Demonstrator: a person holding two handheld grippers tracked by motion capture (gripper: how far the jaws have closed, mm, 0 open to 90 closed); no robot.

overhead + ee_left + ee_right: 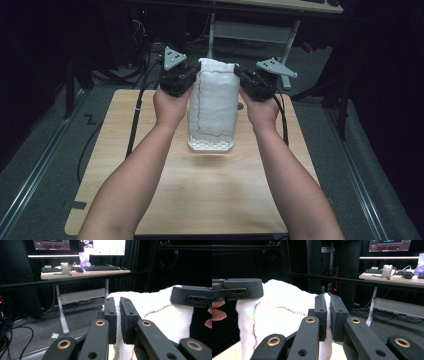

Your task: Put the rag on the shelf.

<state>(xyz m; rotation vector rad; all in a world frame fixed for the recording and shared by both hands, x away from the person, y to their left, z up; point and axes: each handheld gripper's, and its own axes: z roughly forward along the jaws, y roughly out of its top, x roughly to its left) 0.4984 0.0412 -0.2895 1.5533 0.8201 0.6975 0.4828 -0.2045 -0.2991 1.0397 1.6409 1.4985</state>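
A white towel (214,97) with a line of coloured stitching hangs upright over the middle of the wooden table (150,165). My left gripper (192,76) is shut on its top left corner, and my right gripper (239,75) is shut on its top right corner. In the left gripper view the jaws (117,315) pinch the towel's edge (155,315), with the other gripper (191,296) beyond. In the right gripper view the jaws (328,315) clamp the towel (279,320), the other gripper (237,288) at the left. The towel's lower end reaches a white perforated tray (211,146).
The tray sits at the table's centre, with bare wood in front of it and at both sides. Black cables (135,120) trail off the table's left side. A desk with keyboards and monitors (85,270) stands behind, over a grey floor.
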